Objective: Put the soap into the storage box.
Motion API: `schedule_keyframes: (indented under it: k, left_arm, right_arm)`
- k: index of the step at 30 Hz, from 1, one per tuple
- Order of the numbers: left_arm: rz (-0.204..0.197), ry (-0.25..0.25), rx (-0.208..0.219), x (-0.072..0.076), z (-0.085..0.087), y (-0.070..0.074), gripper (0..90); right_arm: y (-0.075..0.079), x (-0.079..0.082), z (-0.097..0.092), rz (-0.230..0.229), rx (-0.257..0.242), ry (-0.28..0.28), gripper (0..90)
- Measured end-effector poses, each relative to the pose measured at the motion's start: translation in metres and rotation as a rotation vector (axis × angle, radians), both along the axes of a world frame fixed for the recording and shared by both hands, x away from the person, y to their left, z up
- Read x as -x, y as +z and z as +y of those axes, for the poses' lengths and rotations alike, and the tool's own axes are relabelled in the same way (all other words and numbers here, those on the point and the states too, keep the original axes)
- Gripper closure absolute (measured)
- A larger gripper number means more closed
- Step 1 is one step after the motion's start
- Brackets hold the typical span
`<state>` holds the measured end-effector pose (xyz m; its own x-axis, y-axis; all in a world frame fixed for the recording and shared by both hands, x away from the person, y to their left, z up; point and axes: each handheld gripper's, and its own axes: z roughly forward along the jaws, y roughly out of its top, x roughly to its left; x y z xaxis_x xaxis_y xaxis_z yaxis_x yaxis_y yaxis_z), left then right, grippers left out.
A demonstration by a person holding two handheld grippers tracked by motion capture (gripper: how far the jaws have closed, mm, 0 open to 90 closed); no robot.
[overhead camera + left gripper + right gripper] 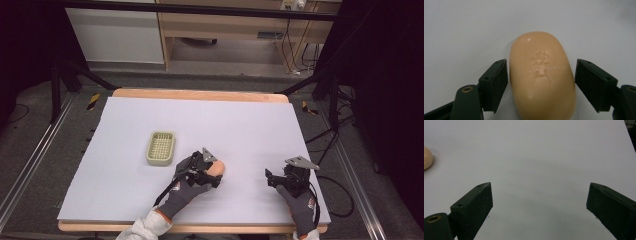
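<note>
Peach soap bar (542,77) flanked by left gripper (541,75) jaws, contact unclear, near end cut off, right gripper (539,202) spread wide beside it, green soap dish (161,147) nearby.

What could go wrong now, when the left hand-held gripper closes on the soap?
1. The soap is rounded and smooth, so it may slip out forward when the left hand-held gripper squeezes; its jaws stand at the sides, seemingly not yet pressing.
2. The jaws sit near the soap's rear half, so it may tilt when lifted.
3. The soap dish is small, so the soap could land on its rim.
</note>
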<state>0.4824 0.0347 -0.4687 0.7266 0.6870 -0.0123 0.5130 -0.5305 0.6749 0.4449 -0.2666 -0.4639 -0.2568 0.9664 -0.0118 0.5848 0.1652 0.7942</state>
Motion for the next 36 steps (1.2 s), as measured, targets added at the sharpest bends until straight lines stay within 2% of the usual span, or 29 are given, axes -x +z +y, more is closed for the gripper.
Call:
schedule_keyframes:
  k: [4,12,19,31,36]
  left_arm:
    - [0.005,0.002,-0.016,-0.0009,-0.0019,-0.0026,27.1]
    - [0.024,0.018,-0.014,-0.0025,-0.003,-0.0045,28.9]
    - [0.01,0.024,-0.041,-0.0007,-0.0061,-0.0057,29.2]
    - [0.012,0.032,-0.037,-0.0008,-0.0059,-0.005,30.9]
    - [0.006,0.033,-0.019,-0.0001,-0.003,-0.0006,31.1]
  right_arm:
    - [-0.0003,0.0,0.0003,0.003,-0.002,0.002,7.2]
    - [-0.0001,-0.0001,-0.0009,0.0,-0.006,0.002,7.1]
    - [-0.0009,-0.0008,-0.001,0.005,-0.001,0.004,7.0]
    - [-0.0019,-0.0013,-0.0017,0.011,-0.01,0.002,6.9]
    - [-0.0019,-0.001,-0.0019,0.014,-0.016,0.003,6.9]
